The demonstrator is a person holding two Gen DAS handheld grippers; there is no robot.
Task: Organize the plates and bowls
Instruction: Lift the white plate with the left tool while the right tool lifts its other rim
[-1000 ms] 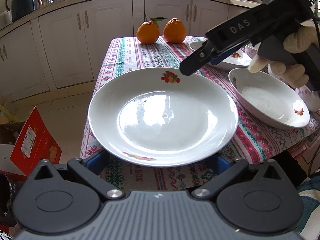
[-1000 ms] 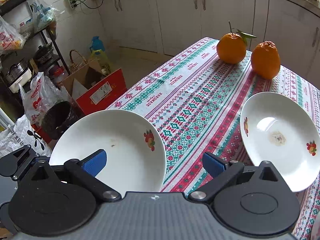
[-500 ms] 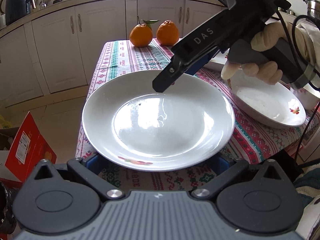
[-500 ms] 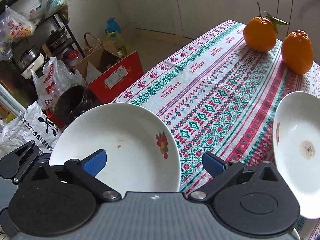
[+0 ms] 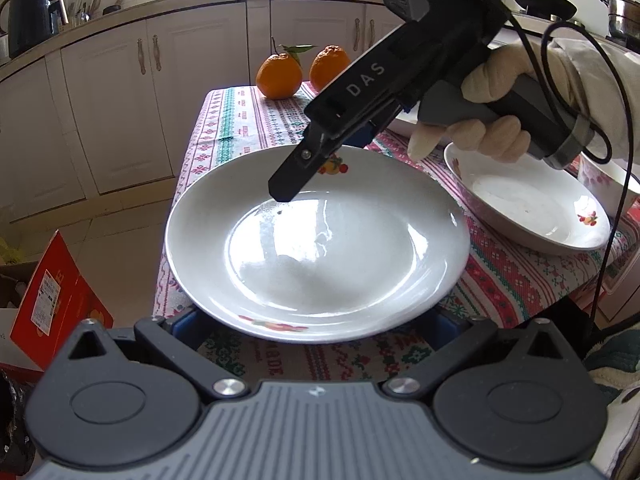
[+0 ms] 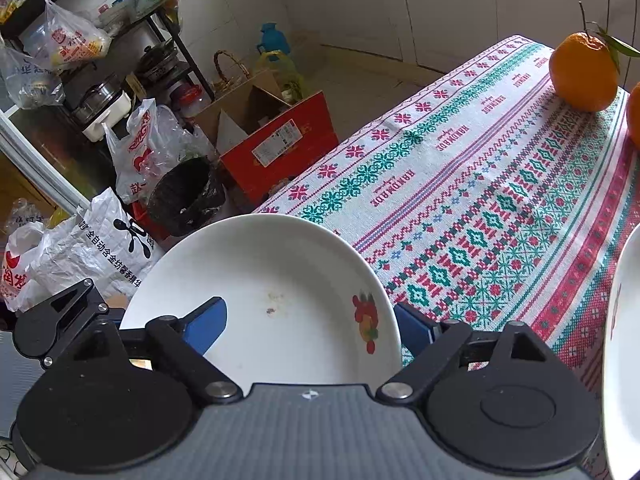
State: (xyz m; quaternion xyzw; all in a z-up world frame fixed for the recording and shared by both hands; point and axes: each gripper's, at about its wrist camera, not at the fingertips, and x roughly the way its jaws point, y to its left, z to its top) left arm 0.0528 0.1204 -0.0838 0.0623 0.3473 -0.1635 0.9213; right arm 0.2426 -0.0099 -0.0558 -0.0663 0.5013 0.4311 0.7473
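The white plate with fruit decals sits at the near corner of the patterned tablecloth, overhanging the table's edge. It looks like glazed ceramic: stiff, fairly heavy, slick and breakable, so the rim is the best place to pinch. The right gripper has its jaws spread astride that rim, one blue pad over the plate. The left gripper sits spread beneath the near rim, gripping nothing.

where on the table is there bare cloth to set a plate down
Bare tablecloth runs from the held plate up to the oranges, along the table's left edge. It is crowded on the right: a deep dish and more dishes behind the right gripper.
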